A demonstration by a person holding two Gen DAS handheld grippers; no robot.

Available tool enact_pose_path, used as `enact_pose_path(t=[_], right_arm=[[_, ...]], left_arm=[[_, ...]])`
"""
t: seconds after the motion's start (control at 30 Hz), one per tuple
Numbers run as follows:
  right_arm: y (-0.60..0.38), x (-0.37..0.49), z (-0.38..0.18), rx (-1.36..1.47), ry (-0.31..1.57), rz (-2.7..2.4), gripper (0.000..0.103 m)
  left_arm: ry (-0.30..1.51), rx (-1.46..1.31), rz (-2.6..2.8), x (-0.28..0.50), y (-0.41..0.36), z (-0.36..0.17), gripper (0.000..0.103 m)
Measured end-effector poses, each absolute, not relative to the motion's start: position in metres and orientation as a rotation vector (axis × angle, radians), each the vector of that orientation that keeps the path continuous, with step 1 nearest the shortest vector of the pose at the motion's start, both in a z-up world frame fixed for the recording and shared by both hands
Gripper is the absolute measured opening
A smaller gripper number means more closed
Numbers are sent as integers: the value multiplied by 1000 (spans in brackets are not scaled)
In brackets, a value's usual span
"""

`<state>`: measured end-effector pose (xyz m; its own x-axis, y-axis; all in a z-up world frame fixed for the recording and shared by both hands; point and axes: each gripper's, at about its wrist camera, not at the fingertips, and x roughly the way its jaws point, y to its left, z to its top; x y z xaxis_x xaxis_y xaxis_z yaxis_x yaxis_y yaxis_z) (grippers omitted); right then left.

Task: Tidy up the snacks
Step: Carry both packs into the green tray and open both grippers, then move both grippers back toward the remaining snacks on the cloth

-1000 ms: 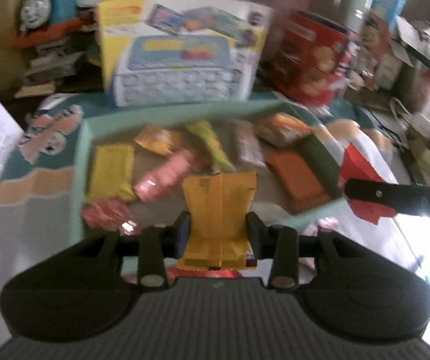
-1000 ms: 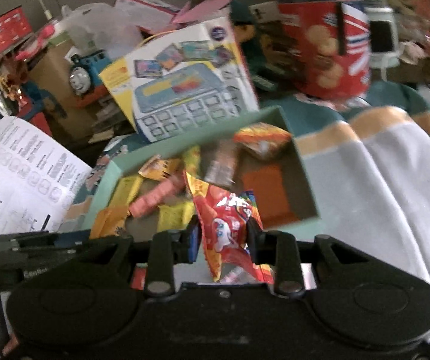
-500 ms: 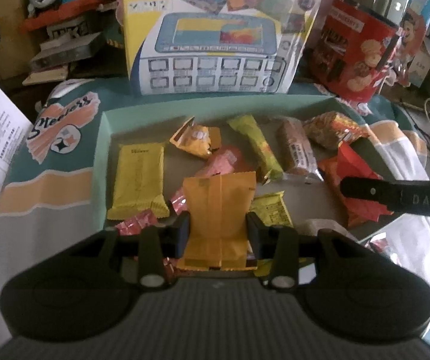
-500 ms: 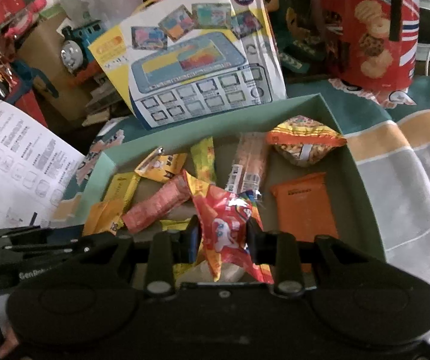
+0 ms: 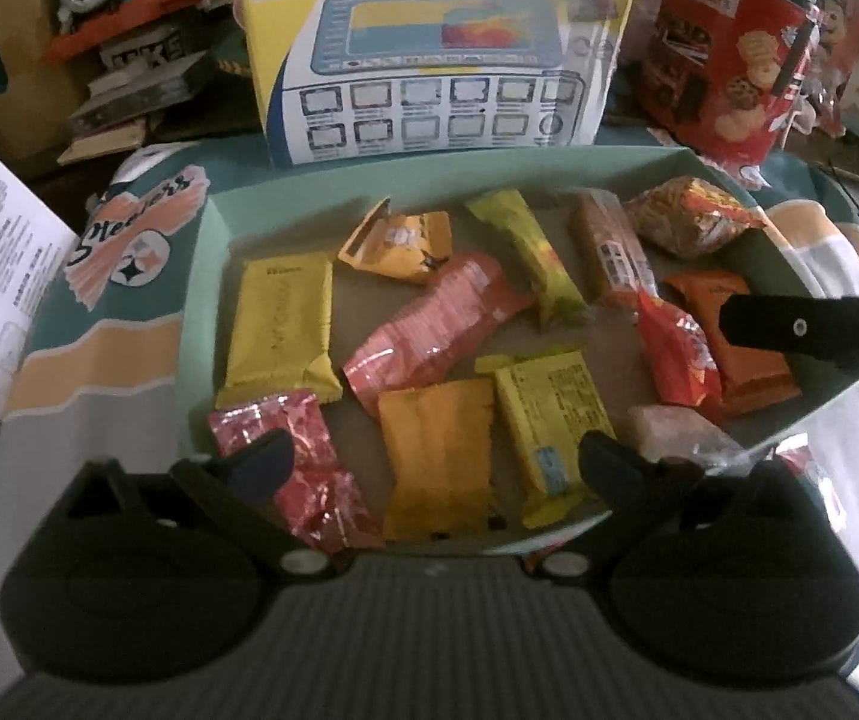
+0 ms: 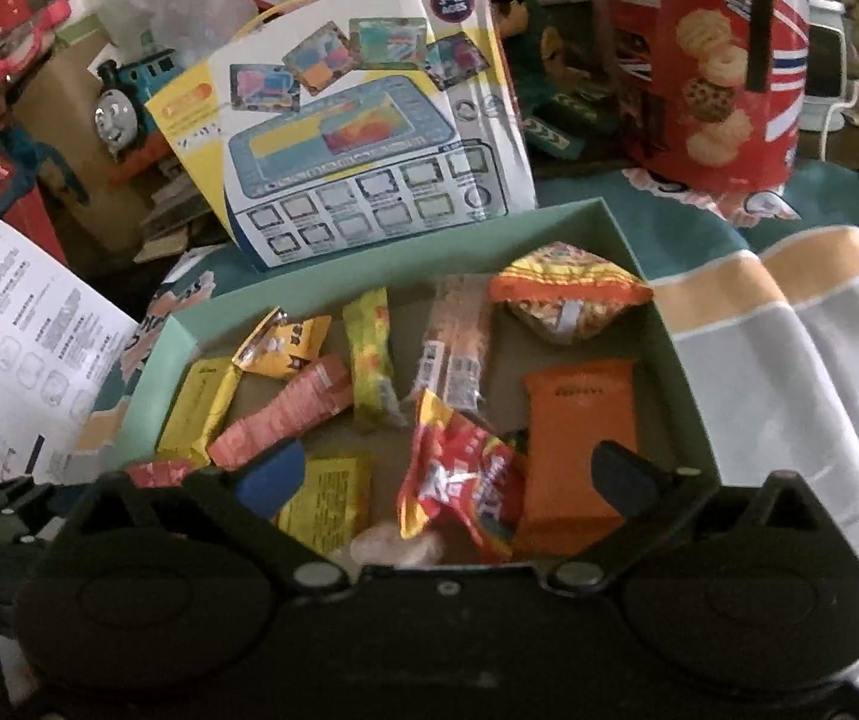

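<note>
While both grippers (image 5: 435,456) (image 6: 447,474) gape empty, crinkly foil snack packets (image 5: 435,324) fill the shallow green cardboard tray (image 5: 201,276).

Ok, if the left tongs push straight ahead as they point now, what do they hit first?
Most likely the flat orange-yellow snack packet lying in the pale green box, directly between the open left tongs. Depth is uncertain; the pink wrapper lies beyond it.

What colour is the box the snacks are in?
Pale green box, with a brownish floor; the right wrist view shows it best.
</note>
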<state>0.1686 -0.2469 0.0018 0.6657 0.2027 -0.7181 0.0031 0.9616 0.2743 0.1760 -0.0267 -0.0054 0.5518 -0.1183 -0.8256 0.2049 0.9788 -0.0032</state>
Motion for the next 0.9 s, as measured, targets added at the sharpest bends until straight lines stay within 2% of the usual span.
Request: enact_pose_path(t=[0.47, 0.63, 0.9], right_arm=[[-256, 102, 25, 284, 811, 101, 103], [-254, 68, 18, 277, 825, 114, 103], [-249, 0, -27, 256, 934, 184, 103]], left_arm=[[932, 92, -204, 122, -21, 25, 103], [968, 101, -205, 89, -15, 10, 103], [1062, 121, -222, 43, -1, -29, 103]])
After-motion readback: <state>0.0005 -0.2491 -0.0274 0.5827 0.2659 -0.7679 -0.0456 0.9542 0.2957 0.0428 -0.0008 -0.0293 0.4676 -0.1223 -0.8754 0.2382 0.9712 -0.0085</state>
